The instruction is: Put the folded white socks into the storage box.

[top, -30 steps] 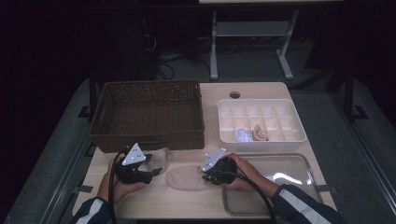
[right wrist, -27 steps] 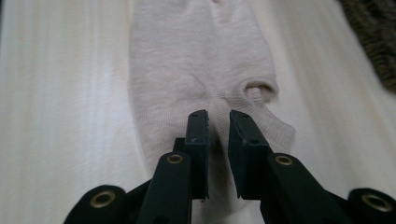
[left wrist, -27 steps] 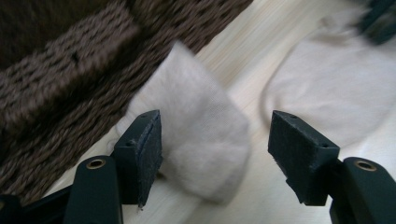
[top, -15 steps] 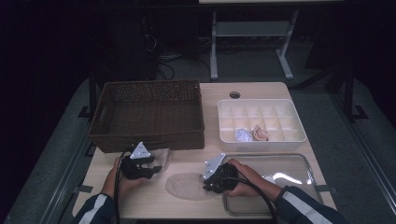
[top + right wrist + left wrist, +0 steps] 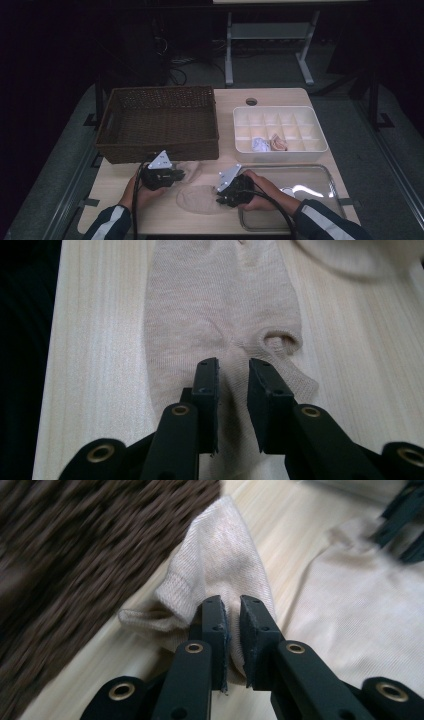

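Two beige socks pinched on the worktop, one in each of my hand-held grippers

My left hand-held gripper [image 5: 231, 611] has just been closing and now clamps a fold of the upper sock [image 5: 220, 565], which lies just beside the wicker basket [image 5: 159, 122] at about 12 o'clock from that hand (the basket blurs past in the left gripper view). My right hand-held gripper [image 5: 234, 371] is nipped together on the edge of the lower sock [image 5: 220, 315], which lies flat on the pale worktop [image 5: 95, 340], at 9 o'clock from my right hand [image 5: 257, 192]. The two socks lie near each other, the lower one towards 5 o'clock of the upper.
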A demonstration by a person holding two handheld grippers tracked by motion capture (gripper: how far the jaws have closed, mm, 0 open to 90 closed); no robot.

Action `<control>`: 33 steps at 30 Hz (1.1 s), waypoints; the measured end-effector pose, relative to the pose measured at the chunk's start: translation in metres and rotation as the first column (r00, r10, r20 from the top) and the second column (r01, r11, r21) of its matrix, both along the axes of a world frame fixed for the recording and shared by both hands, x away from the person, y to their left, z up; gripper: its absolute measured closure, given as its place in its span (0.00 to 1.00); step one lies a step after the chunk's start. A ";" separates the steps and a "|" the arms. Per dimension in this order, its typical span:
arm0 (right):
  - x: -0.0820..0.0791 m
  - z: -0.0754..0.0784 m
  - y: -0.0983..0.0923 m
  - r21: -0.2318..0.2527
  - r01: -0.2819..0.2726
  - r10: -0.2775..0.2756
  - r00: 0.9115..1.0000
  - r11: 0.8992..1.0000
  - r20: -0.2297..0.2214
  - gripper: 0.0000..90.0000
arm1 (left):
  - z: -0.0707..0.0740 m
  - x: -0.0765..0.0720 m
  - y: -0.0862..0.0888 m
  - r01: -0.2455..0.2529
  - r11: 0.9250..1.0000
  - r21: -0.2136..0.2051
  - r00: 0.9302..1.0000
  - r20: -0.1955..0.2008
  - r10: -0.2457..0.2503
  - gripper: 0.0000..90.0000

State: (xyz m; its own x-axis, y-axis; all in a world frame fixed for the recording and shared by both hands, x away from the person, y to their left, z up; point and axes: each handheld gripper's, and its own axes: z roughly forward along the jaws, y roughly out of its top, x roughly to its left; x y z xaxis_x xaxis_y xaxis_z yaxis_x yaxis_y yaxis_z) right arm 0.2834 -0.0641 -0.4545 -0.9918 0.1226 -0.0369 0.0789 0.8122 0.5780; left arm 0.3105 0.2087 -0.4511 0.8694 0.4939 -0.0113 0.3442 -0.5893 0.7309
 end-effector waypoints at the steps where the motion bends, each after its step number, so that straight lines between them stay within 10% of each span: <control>1: 0.000 0.000 0.000 0.001 -0.003 0.003 1.000 1.000 0.004 0.81 | 0.000 0.001 -0.005 0.011 1.000 -0.002 1.000 0.001 -0.011 0.90; 12: 0.010 0.013 -0.013 0.100 0.103 -0.107 0.994 0.990 0.036 0.76 | 0.010 0.004 -0.023 -0.005 1.000 -0.006 0.998 0.057 0.005 0.58; 16: 0.015 0.016 -0.018 0.110 0.197 -0.203 0.978 0.974 0.046 0.81 | 0.021 -0.004 -0.028 0.029 0.999 -0.023 0.996 0.091 -0.026 0.63; 22: 0.021 0.015 -0.022 0.119 0.275 -0.280 0.959 0.954 0.035 0.81 | 0.011 -0.007 -0.062 0.117 0.991 0.063 0.990 0.066 -0.121 0.69; 33: 0.024 0.013 -0.024 0.112 0.281 -0.287 0.957 0.953 0.042 0.75 | -0.011 0.015 -0.082 0.101 0.991 0.093 0.994 -0.044 -0.097 0.62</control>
